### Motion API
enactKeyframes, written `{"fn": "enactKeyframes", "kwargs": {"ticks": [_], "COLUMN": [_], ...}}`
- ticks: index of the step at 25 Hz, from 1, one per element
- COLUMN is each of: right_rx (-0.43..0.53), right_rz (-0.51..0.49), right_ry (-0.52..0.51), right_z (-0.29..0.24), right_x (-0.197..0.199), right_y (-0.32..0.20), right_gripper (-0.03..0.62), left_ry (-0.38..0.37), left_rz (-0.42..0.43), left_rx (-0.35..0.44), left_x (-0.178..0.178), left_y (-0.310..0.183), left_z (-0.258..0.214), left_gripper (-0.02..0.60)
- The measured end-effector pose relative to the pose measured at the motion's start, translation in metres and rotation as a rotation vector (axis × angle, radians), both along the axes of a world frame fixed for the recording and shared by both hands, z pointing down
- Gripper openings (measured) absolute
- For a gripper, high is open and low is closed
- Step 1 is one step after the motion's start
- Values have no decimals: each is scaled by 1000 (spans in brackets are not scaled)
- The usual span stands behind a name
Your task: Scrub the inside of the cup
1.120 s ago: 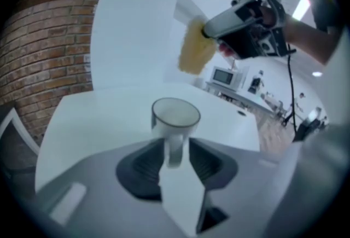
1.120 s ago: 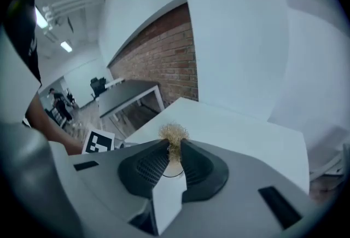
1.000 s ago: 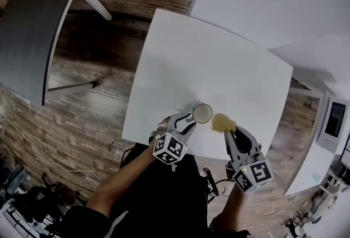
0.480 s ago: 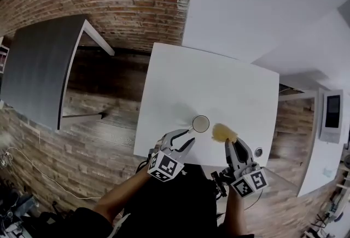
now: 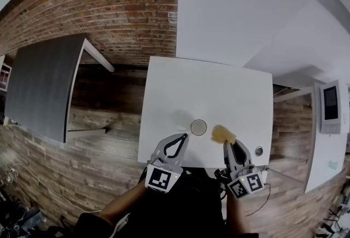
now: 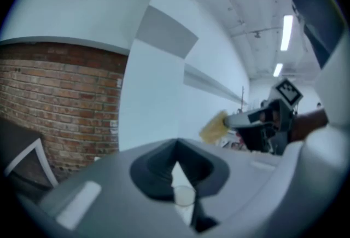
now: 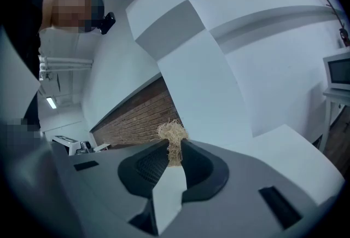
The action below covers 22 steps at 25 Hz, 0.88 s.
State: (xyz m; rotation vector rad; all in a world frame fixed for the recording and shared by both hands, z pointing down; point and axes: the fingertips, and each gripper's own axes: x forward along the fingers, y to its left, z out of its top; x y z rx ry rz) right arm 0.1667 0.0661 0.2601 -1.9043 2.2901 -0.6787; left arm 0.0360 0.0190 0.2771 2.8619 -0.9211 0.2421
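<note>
A small clear cup [image 5: 198, 127] stands upright near the front edge of the white table [image 5: 208, 89]. My left gripper [image 5: 184, 137] sits just short of the cup on its near left, jaws shut with nothing between them. In the left gripper view the closed jaw tips [image 6: 176, 145] meet, and the cup [image 6: 184, 195] shows through the gap below them. My right gripper [image 5: 229, 145] is shut on a yellow fibrous scrubber [image 5: 222, 133], right of the cup and apart from it. The scrubber's tuft [image 7: 173, 134] pokes out past the right gripper's tips [image 7: 174, 150].
A dark grey table [image 5: 44, 83] stands to the left over a wooden floor, with a brick wall [image 5: 109, 7] behind. A small round fitting [image 5: 258, 151] sits at the white table's front right corner. A wall-mounted screen [image 5: 330, 104] is at far right.
My left gripper let go of the cup, drew back toward me and shut. The cup stays on the table. The right gripper still holds the scrubber. The head view has pulled back.
</note>
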Motion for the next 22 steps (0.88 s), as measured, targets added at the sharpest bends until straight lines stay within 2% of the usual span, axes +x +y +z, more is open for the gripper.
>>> {"fn": "enactKeyframes", "kwargs": {"ticks": [8, 13, 17, 22], "right_rx": [23, 31, 82, 77], "right_rz": [5, 9, -2, 10], "right_ry": [81, 101, 98, 97], "right_z": [-9, -11, -21, -21], "right_x": [-17, -22, -28, -29], "right_y": [0, -5, -13, -12], "right_gripper": [57, 57, 57, 57], "left_ry": [3, -4, -3, 5], "left_rz": [23, 26, 18, 23], "left_rx": [84, 90, 89, 89], "left_x": [4, 3, 2, 3], "left_y": [-3, -6, -10, -8], "left_z": [-29, -30, -30, -32], "left_gripper": [3, 3, 3, 3]}}
